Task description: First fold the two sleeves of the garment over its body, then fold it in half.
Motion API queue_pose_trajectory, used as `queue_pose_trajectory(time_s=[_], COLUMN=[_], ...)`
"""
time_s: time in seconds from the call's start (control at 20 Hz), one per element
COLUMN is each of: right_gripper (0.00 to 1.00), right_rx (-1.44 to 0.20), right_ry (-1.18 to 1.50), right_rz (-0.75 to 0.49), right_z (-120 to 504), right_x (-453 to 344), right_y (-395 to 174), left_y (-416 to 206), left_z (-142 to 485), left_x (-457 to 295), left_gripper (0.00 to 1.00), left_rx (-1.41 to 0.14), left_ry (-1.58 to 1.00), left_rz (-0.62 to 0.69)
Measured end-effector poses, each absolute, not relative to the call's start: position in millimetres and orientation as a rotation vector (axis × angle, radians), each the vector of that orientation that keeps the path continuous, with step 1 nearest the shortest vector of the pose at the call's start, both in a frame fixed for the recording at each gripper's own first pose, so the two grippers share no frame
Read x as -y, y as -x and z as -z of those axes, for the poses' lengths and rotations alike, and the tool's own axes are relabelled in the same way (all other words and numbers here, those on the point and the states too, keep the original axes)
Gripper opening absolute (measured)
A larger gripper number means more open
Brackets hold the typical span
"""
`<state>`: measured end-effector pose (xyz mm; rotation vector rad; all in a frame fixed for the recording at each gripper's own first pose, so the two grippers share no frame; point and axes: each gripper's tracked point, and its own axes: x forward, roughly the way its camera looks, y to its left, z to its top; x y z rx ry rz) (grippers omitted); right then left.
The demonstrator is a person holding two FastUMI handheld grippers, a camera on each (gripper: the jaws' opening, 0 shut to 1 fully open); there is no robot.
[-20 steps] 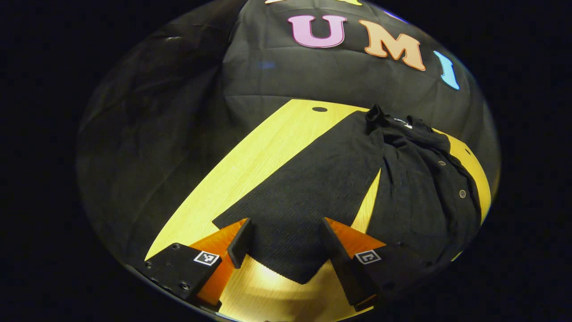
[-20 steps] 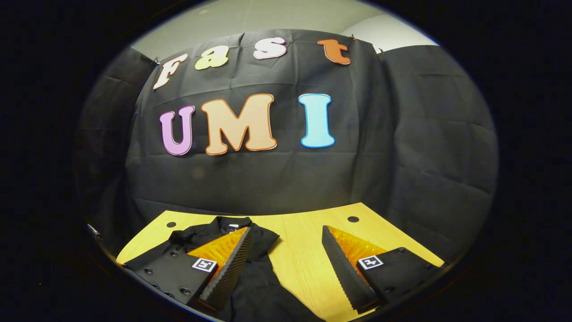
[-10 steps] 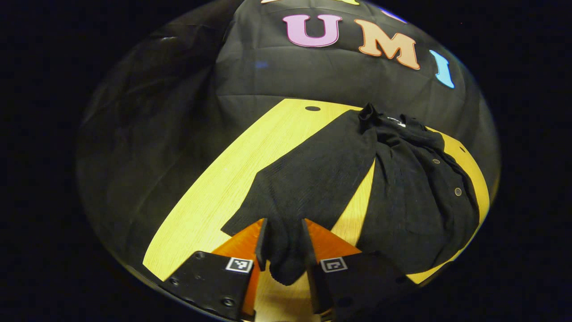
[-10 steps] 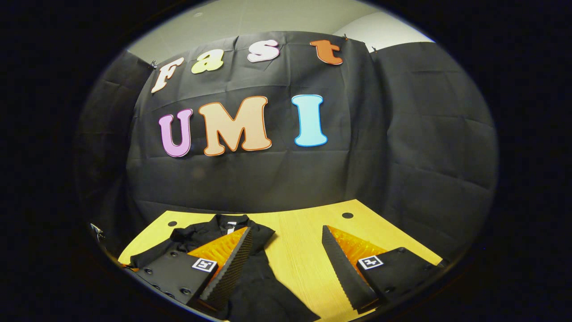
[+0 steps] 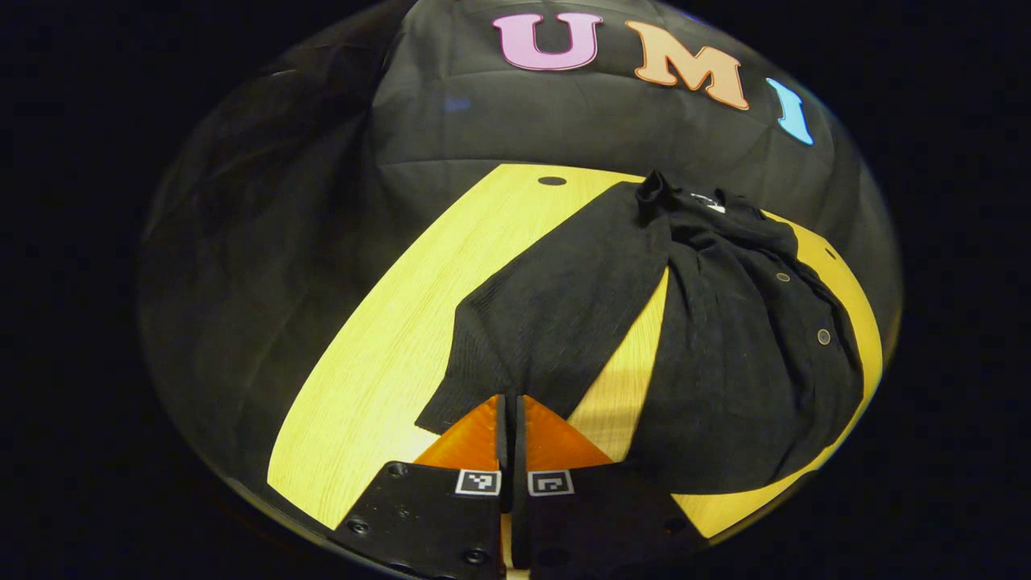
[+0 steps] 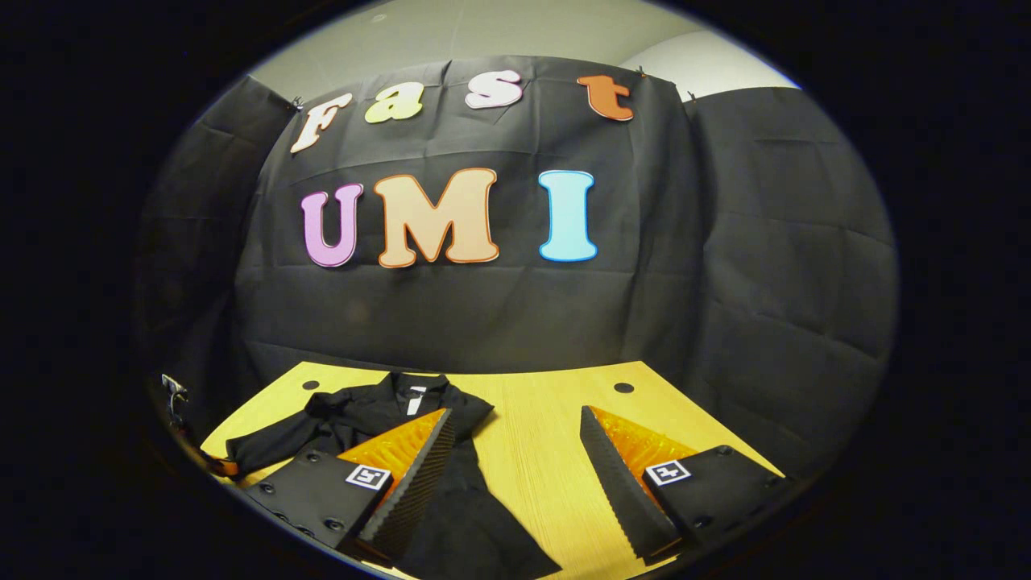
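Yellow wooden table, small dark holes, possibly grommets

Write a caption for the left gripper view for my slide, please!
Left gripper pinches the black shirt's sleeve on a yellow table.

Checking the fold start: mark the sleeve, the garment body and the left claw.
sleeve [image 5: 556,322]: left gripper view, middle of the stretched-out cloth.
garment body [image 5: 749,379]: left gripper view, front panel beside the snaps.
left claw [image 5: 511,411]: left gripper view, between the fingertips pinching the sleeve end.
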<state>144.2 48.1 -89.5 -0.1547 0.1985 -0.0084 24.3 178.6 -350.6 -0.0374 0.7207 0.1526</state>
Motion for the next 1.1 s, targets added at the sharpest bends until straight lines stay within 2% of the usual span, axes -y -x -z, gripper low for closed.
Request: queue_pose_trajectory(time_s=[0.15,0.3,0.4,0.55,0.75,1.1], right_gripper=[1.0,0.96,0.99,0.98,0.98,0.99], right_rx=[-0.206,-0.207,-0.213,-0.222,-0.24,-0.274], right_ry=[0.164,0.165,0.159,0.146,0.131,0.118], right_rz=[0.001,-0.006,-0.003,-0.001,0.011,0.04], right_z=[94.7,96.5,98.8,104.2,112.9,130.4], right_x=[-50.7,-52.6,-52.4,-50.3,-42.1,-30.3], right_y=[-142.1,-142.1,-143.0,-142.5,-139.4,-127.0], left_y=[-16.6,-17.2,-18.1,-26.6,-46.3,-119.6], left_z=[349.2,349.8,342.0,322.2,282.7,202.2], left_x=[-179.0,-174.9,-167.7,-158.5,-145.8,-94.0], left_gripper=[0.0,0.0,0.0,0.0,0.0,0.0], left_rx=[-0.721,-0.735,-0.735,-0.703,-0.629,-0.448], left_ry=[0.03,0.02,0.02,0.039,0.09,0.048], left_rz=[-0.128,-0.107,-0.083,-0.063,-0.033,0.073])
